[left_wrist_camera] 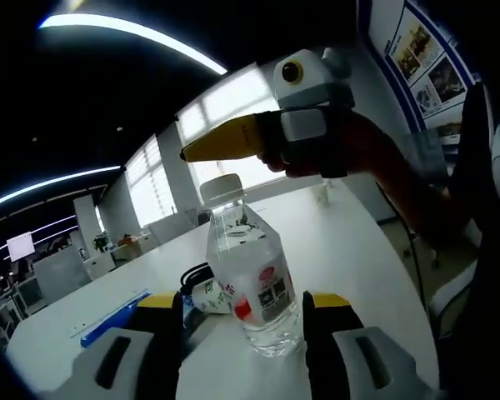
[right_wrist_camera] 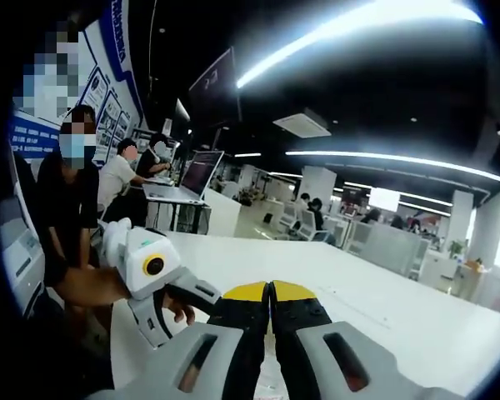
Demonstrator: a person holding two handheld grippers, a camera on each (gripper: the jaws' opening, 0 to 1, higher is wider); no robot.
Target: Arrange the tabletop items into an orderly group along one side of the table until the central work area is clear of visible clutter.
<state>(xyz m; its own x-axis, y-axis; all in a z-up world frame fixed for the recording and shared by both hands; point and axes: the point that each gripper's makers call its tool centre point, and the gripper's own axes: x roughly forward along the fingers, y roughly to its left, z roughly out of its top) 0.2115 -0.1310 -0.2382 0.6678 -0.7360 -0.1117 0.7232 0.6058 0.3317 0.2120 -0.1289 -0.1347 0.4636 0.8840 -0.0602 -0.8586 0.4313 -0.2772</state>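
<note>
Clear plastic water bottle (left_wrist_camera: pixel 250 279) upright on white table (left_wrist_camera: pixel 342 242), between spread jaws of left gripper (left_wrist_camera: pixel 243 310), untouched. Behind bottle: black cable (left_wrist_camera: pixel 196 273), crumpled packet (left_wrist_camera: pixel 207 296) partly hidden, blue strip (left_wrist_camera: pixel 112 319). Right gripper (right_wrist_camera: pixel 271 292) empty, jaws pressed together, held above bottle. Seated people (right_wrist_camera: pixel 117 179) at far desks, indistinct.

Dim room; bright ceiling strips (right_wrist_camera: pixel 358 25) and glaring windows (left_wrist_camera: pixel 225 104); edges bend strongly, slightly soft.

Background's a big open office from what I can see: long ceiling light strips (right_wrist_camera: pixel 375 21), bright windows (left_wrist_camera: pixel 233 108) at the far wall, posters (left_wrist_camera: pixel 425 50) on the right wall, people sitting at a laptop (right_wrist_camera: pixel 196 175) far left.
</note>
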